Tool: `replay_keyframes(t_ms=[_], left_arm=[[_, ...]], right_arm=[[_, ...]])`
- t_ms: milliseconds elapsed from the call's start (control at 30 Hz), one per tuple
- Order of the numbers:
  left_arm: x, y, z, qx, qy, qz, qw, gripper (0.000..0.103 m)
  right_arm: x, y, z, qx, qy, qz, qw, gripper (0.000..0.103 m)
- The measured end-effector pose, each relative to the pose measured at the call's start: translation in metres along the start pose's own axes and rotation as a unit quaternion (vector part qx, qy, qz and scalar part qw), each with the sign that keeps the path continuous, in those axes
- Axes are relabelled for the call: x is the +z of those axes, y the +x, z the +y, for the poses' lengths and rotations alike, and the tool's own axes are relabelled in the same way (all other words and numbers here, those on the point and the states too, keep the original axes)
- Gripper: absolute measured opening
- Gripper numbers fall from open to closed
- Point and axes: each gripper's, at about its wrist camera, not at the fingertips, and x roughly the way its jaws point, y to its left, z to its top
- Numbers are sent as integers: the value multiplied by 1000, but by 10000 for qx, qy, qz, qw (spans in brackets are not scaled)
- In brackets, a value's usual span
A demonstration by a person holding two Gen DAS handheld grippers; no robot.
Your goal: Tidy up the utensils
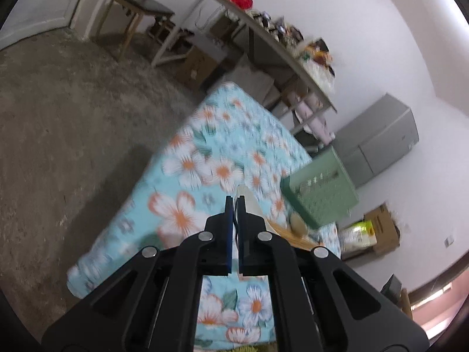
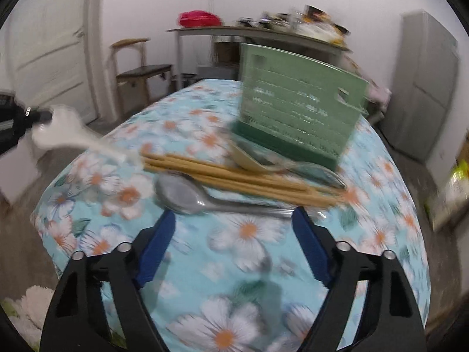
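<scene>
My left gripper [image 1: 234, 198] is shut on a white spoon [image 1: 249, 198], held above the floral table; in the right wrist view the same white spoon [image 2: 67, 135] hangs from it at the left, blurred. My right gripper [image 2: 233, 215] is open and empty, just in front of a metal spoon [image 2: 181, 192]. Behind that lie wooden chopsticks [image 2: 234, 173], a beige spoon [image 2: 246, 155] and another metal spoon [image 2: 316, 173]. A green utensil basket [image 2: 299, 105] stands behind them and shows at the right in the left wrist view [image 1: 319, 193].
The small table has a blue floral cloth [image 2: 249, 258]. A long side table [image 2: 263, 33] with clutter and a red bag stands at the wall. A wooden chair [image 2: 140, 73], a door and a grey cabinet [image 2: 425, 88] surround it.
</scene>
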Motion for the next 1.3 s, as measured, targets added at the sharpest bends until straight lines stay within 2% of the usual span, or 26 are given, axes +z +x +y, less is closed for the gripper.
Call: replay_keyframes(t_ms=[100,200,300,433,567,733,833,967,1067,1133,1200,1300], left_arm=[[10,-3,3,-8,-54,-164,9999,1],[15,-1,4,12,-54,-222,9997,1],[17,4,5,46,-49,-199,9998,1],[20,7,8,69,-72,-185,9998,1],[22,11,9,83,-62,-193,9998,1],[36,13,0,-87,133,-337,9993,1],[50,11,-19,-360,421,-517,9971,1],[72,13,-57,-872,875,-740,9896,1],[88,20,-100,-1327,1308,-880,9785,1],[94,26,-125,-1505,1548,-921,9721,1],[96,34,-154,-1503,1930,-1021,9642,1],[92,50,-191,-1254,2524,-1069,9535,1]], right_arm=[[9,11,26,120,-506,-59,9986,65],[12,24,46,38,-895,-21,9960,55],[12,38,53,-39,-1082,134,9940,45],[11,51,60,-90,-1236,315,9918,36],[10,57,63,-141,-1311,378,9906,17],[17,48,65,-168,-1431,316,9891,10],[25,36,61,-83,-1362,248,9903,8],[40,18,44,84,-1049,95,9944,6],[51,3,25,161,-727,-53,9972,5],[58,-9,8,208,-433,-173,9987,5],[64,-17,-10,225,-162,-277,9992,4],[69,-30,-35,266,260,-428,9984,4]])
